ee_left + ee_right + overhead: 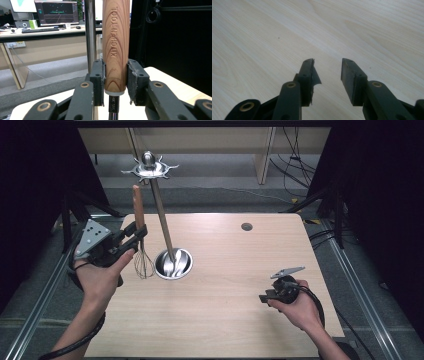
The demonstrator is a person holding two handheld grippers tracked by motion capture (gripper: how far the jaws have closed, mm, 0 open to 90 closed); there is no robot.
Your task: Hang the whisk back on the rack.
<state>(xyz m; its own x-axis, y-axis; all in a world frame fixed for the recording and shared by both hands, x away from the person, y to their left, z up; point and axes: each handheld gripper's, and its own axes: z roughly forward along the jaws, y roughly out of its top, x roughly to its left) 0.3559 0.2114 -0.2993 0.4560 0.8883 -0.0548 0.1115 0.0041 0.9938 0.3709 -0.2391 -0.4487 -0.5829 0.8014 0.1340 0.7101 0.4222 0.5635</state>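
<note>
A whisk (142, 245) with a wooden handle (116, 47) stamped "KITCHEN TOOL" stands upright, wire head down, just above the table's left side. My left gripper (134, 236) is shut on the handle's lower end, its pads (99, 80) pressing both sides. Right beside the whisk rises a steel utensil stand: a round base (173, 263), a tall pole (161, 212) and a star-shaped hook top (149, 168). The pole (90, 35) shows just behind the handle. My right gripper (263, 296) hovers open over bare wood near the table's right front, nothing between its jaws (327, 77).
The light wooden table (225, 320) has a round cable hole (246, 226) at the back. Rails run along both table sides. A desk with a monitor (56, 12) and keyboard stands in the background of the left gripper view.
</note>
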